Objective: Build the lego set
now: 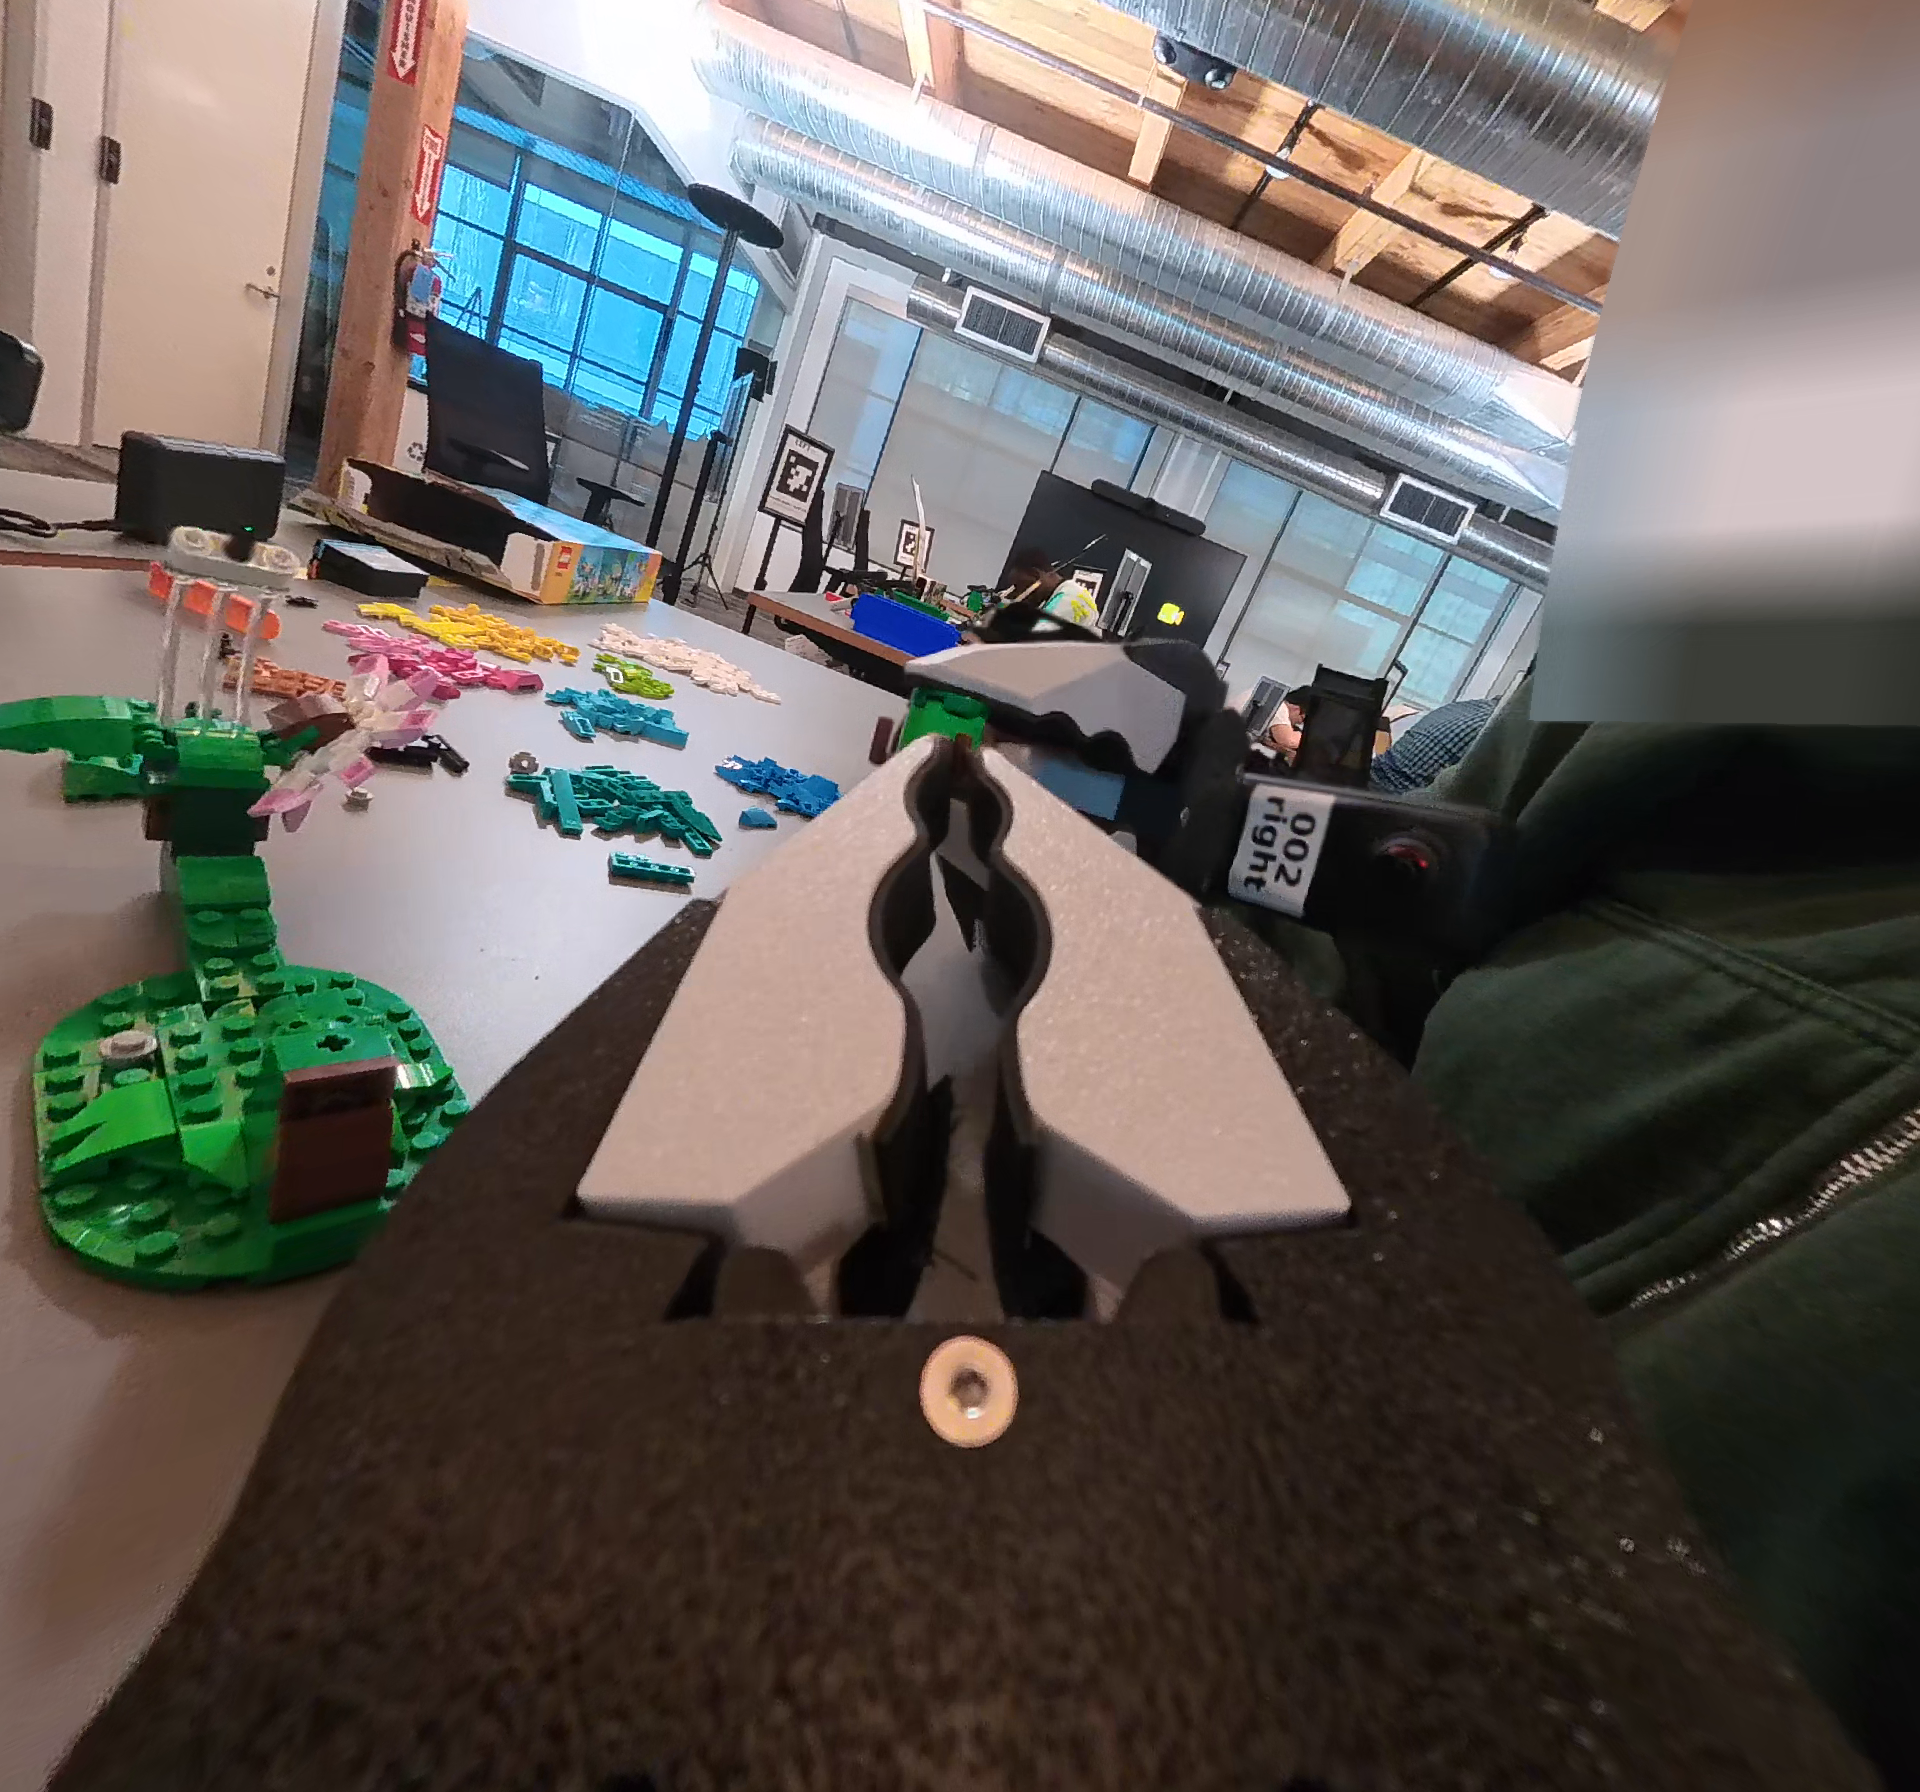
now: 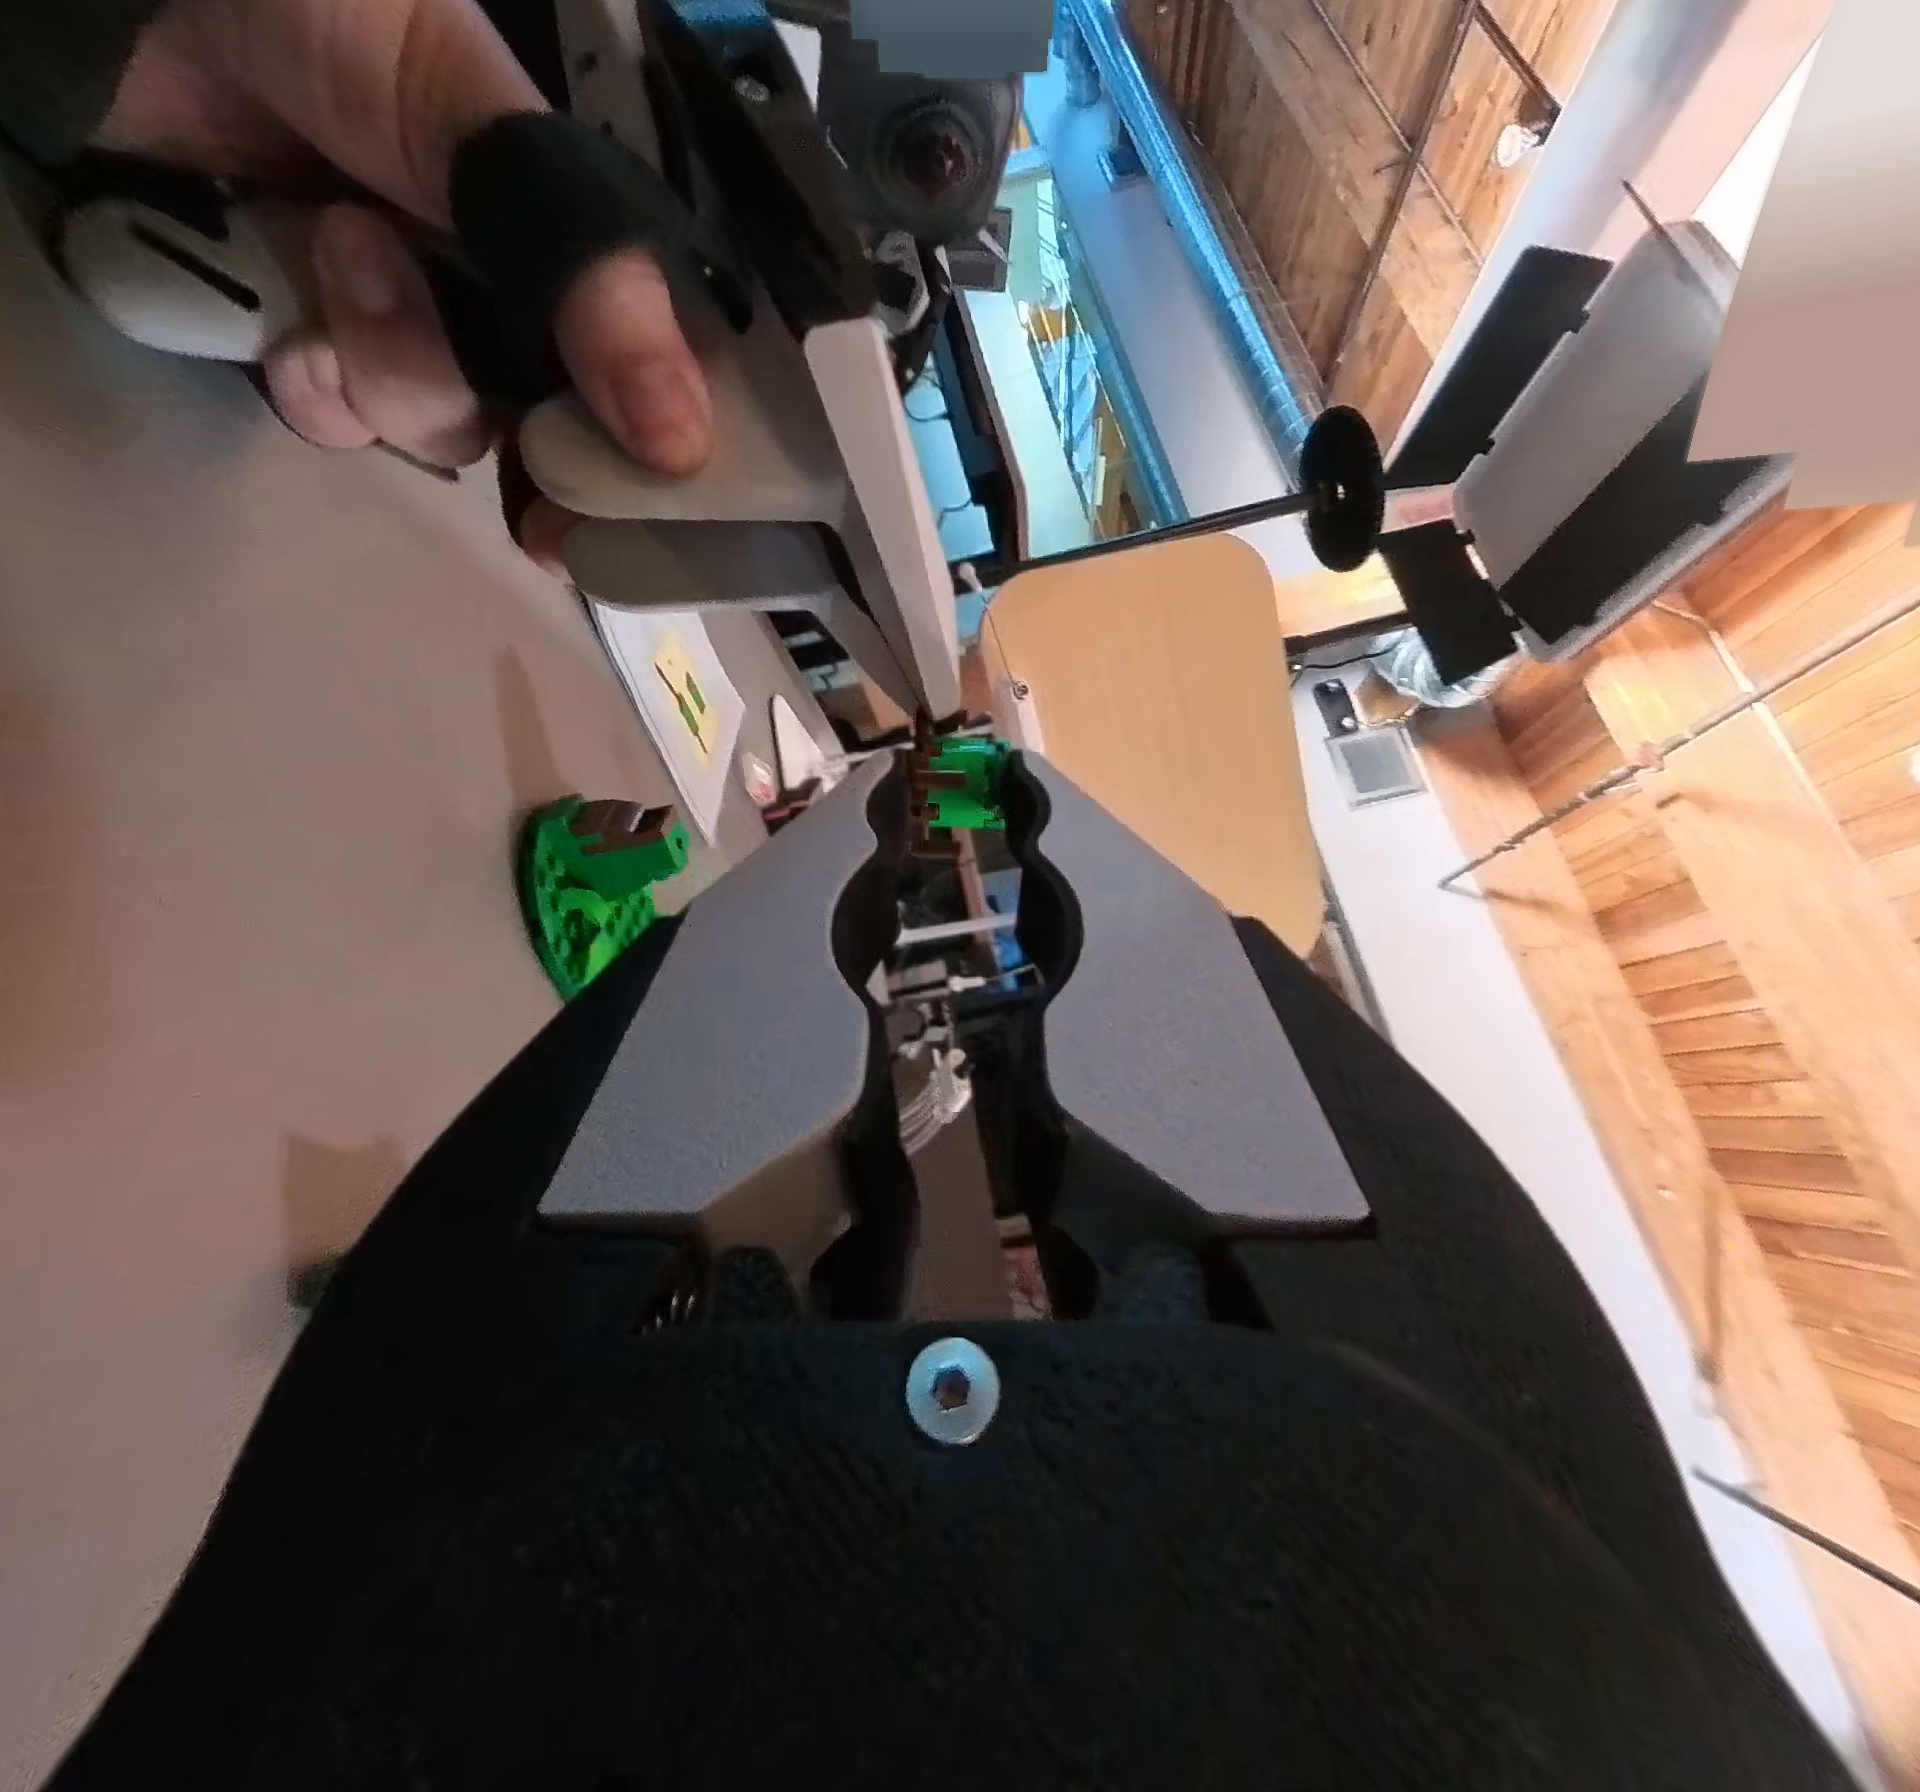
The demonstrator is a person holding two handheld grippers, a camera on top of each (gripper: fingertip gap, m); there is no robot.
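left wrist: low, level | right wrist: rolled sideways | shared: green-brown piece

I see my left gripper has light grey fingers on a black, grainy body, and my right gripper has the same colours. Between their tips sits a small assembly in bright green and dark brown. On the grey table stands a model with a bright green base, a green stem, a brown block and pale pink petals. The loose bricks lie sorted by colour: a yellow pile, a pink pile, a white pile, a teal pile and a blue pile. The jacket is dark green with a silver zip.
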